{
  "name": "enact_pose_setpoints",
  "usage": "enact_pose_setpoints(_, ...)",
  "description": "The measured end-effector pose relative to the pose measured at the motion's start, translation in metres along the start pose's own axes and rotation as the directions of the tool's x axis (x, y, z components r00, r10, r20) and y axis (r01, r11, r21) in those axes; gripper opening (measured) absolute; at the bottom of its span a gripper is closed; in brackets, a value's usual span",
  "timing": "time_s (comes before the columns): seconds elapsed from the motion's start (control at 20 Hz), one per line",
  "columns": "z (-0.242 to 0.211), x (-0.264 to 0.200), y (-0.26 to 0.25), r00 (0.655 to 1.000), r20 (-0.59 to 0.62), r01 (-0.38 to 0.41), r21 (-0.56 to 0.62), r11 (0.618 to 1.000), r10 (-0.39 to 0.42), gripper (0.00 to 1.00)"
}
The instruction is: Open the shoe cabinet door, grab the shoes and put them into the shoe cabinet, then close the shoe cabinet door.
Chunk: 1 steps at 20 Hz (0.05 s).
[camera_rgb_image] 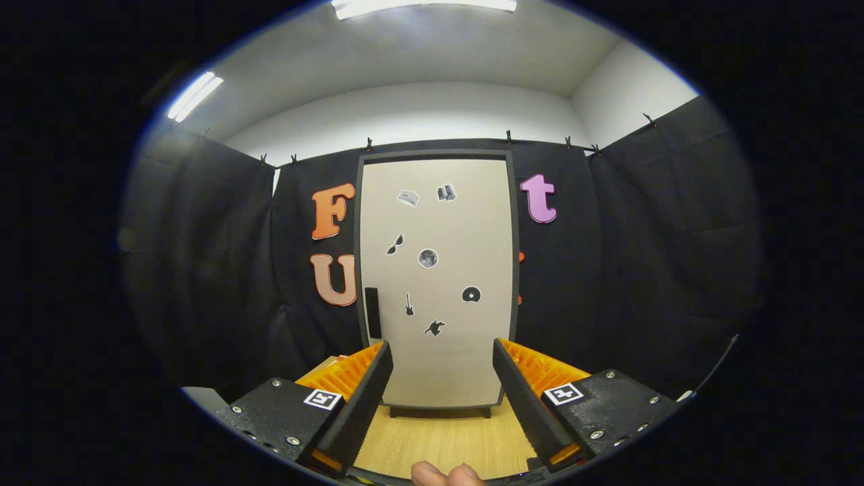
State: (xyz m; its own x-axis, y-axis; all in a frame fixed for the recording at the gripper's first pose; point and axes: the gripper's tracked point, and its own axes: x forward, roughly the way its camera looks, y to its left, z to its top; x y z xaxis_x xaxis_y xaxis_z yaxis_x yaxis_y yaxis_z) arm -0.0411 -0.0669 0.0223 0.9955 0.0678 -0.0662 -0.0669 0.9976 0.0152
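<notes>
Right now the nearest thing is a person's fingertips (447,474), peeking up at the bottom, between the two black fingers. They are mostly cut off, so the rest of the hand is hidden.

The gripper (442,368) is wide open and holds nothing. Its fingers (361,398) point forward with a big gap between them. That looks like a good way to hold them, since the door must be pulled first and the gap is ready to close on something.

Under the fingers is the pale wood tabletop (442,442). It runs on to the foot of the cabinet.

Beyond the fingers stands the cabinet (439,270), straight ahead and seen through the gap. Its door (459,364) is shut, so the first job is not done yet. The door is cream with a dark frame and has little stickers (428,258) on it. A dark handle (372,312) sits low on one side of the door, just past the tip of one finger. I think that is the place to grab.

What is inside the cabinet is hidden by the door. The stickers are too small to make out well.
</notes>
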Motion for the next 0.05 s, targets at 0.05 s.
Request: enact_pose_setpoints(0.05, 0.0027, -0.0016, -0.0059, 1.0, 0.002, 0.019, 0.013, 1.0, -0.019, 0.93)
